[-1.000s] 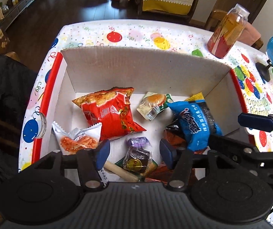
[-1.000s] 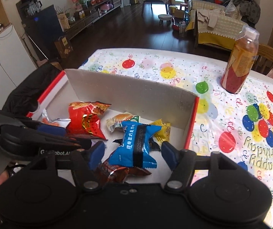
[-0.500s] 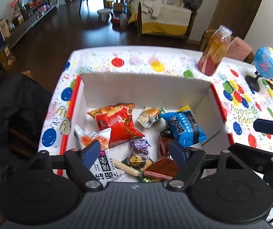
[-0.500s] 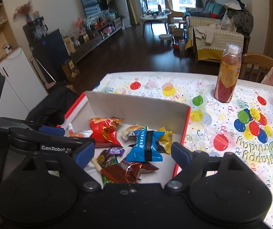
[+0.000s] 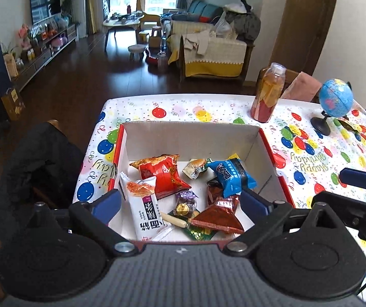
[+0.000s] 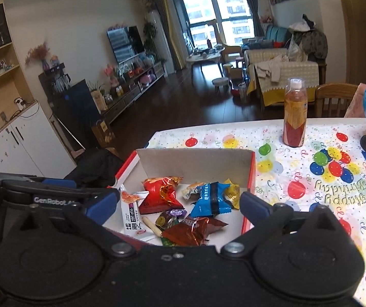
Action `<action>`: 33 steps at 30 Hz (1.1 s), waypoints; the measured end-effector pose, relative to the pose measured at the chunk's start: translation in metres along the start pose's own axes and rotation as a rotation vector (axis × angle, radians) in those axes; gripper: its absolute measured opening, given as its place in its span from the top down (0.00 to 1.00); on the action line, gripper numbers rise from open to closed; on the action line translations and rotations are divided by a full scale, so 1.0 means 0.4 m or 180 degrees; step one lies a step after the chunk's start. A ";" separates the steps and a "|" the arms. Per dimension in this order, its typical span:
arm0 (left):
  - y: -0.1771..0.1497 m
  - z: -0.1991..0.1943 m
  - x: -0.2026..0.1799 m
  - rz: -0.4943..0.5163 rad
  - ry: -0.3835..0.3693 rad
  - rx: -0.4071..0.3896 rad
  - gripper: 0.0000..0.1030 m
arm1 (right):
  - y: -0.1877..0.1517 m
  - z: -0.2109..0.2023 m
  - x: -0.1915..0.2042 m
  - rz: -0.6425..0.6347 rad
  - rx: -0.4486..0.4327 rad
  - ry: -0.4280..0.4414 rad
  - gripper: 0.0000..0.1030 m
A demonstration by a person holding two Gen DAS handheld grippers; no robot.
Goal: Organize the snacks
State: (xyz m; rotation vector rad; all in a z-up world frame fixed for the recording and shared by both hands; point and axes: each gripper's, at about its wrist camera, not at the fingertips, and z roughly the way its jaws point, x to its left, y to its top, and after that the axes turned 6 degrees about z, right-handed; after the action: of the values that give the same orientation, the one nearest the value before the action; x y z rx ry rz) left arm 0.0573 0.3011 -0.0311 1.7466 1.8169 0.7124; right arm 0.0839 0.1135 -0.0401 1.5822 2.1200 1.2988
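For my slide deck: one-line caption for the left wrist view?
Left tool, jaws opening and empty, above a cardboard box of mixed snack packets on a balloon-print tablecloth.

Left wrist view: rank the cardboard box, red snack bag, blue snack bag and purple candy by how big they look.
1. cardboard box
2. red snack bag
3. blue snack bag, close to the red one, so unsure
4. purple candy

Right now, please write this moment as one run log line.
left gripper: opening, holds nothing | right gripper: opening, holds nothing | snacks: in box | bottle: upright on table
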 end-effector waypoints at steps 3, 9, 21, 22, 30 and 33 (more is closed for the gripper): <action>-0.015 -0.027 -0.005 0.0026 0.0033 -0.0007 0.03 | -0.018 -0.023 0.010 -0.0005 -0.0062 -0.0018 0.00; -0.047 -0.089 -0.011 -0.0006 0.0151 -0.0083 0.03 | -0.049 -0.058 0.021 0.0092 -0.0103 -0.0120 0.00; -0.092 -0.151 -0.029 -0.0110 0.0230 -0.0174 0.03 | -0.096 -0.101 0.065 -0.0131 -0.0289 -0.0341 0.00; -0.092 -0.154 -0.031 -0.0099 0.0243 -0.0187 0.03 | -0.097 -0.101 0.066 -0.0136 -0.0298 -0.0339 0.00; -0.095 -0.157 -0.026 -0.0171 0.0256 -0.0188 0.03 | -0.090 -0.100 0.070 -0.0116 -0.0307 -0.0388 0.00; -0.095 -0.156 -0.026 -0.0153 0.0261 -0.0186 0.03 | -0.089 -0.096 0.070 -0.0090 -0.0283 -0.0405 0.00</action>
State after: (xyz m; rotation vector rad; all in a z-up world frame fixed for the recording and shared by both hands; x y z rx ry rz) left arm -0.0126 0.2884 -0.0116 1.6528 1.8665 0.8201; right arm 0.0247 0.1155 -0.0341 1.5500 1.9740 1.2306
